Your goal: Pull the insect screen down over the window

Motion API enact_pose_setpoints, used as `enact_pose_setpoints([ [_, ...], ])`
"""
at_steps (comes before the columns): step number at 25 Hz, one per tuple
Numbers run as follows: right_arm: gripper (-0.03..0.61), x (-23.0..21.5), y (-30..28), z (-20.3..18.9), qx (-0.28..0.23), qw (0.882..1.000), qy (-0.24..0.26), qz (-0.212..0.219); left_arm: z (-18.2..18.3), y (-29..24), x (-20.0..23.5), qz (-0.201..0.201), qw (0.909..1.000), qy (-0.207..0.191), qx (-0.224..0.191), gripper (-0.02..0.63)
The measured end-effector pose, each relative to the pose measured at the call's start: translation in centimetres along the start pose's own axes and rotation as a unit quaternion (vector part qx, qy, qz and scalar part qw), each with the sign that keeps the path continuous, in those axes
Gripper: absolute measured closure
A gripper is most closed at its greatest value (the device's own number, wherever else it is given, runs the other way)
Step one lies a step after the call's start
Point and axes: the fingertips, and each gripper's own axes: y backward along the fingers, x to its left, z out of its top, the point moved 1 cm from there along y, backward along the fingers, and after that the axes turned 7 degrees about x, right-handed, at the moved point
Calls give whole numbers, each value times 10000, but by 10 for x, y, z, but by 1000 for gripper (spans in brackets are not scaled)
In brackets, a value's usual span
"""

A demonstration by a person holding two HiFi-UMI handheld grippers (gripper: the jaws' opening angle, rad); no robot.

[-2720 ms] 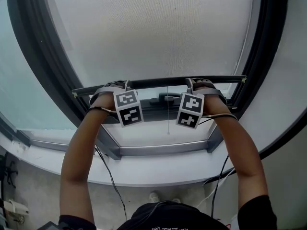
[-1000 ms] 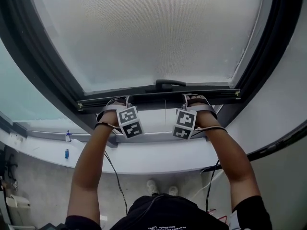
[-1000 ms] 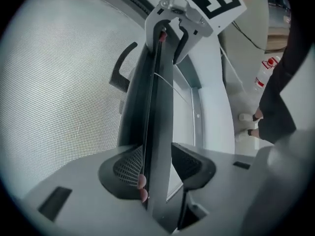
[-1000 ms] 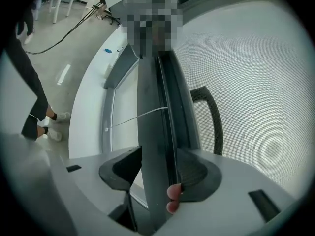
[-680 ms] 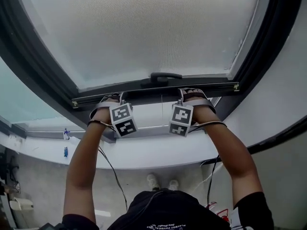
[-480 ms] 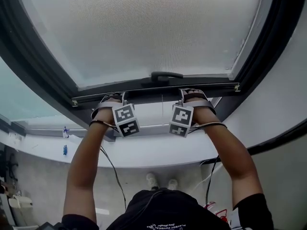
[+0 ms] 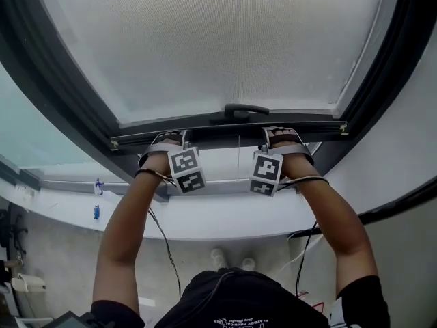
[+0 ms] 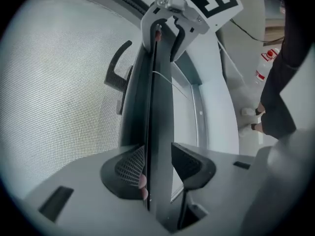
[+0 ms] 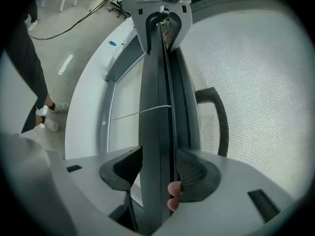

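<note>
My left tool (image 8: 157, 167) and right tool (image 9: 158, 173) clamp the screen's bottom bar (image 7: 208, 132); pulling unevenly could tilt and jam it.

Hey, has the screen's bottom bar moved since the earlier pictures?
Yes. The bottom bar has gone down: earlier the window handle sat below it, now it shows above, through the mesh.

The bar (image 7: 218, 134) you grip looks like dark, smooth, satin metal; the insect screen (image 7: 218, 46) is fine, matt grey mesh; your left tool's (image 8: 158, 166) pads (image 8: 129, 167) are dark and cross-hatched.
</note>
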Motion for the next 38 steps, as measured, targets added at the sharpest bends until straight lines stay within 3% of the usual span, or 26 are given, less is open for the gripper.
enact_pose_setpoints([
  [4, 357, -1, -1, 0, 8, 10000, 31, -19, 0, -1, 0, -30, 10000, -8, 33, 448],
  [9, 357, 0, -3, 1, -68, 9998, 112, -159, 0, -4, 1, 322, 9994, -24, 97, 448],
  [13, 357, -3, -1, -1, -104, 9999, 35, -81, 3, -5, 4, 384, 9993, -15, 37, 448],
  [17, 416, -10, 1, 0, -160, 9998, -72, -50, 2, -1, 7, 348, 9994, 30, -18, 476],
  [21, 416, -9, 3, 0, -116, 9999, -56, -86, 1, 1, 5, 312, 9995, 83, -52, 483],
  [24, 416, -12, 6, -1, -218, 9987, -417, -174, 2, 4, 8, 349, 9989, 246, -175, 482],
  [26, 416, -13, 14, 0, -429, 9955, -805, -238, 1, 14, 13, 366, 9962, 661, -425, 482],
  [29, 416, -19, 34, 0, -894, 9845, -1470, -340, 8, 41, 24, 347, 9810, 1580, -1074, 483],
  [31, 446, -27, 51, -1, -1211, 9725, -1907, -565, 20, 64, 28, 330, 9618, 2183, -1618, 483],
  [34, 483, -37, 82, 1, -1696, 9497, -2461, -932, 35, 99, 33, 588, 9276, 2839, -2356, 550],
  [36, 518, -42, 105, 1, -2023, 9275, -2974, -1017, 41, 121, 31, 813, 9080, 3108, -2689, 597],
  [38, 564, -49, 132, -4, -2392, 8923, -3710, -941, 44, 140, 27, 983, 8882, 3424, -2900, 612],
])
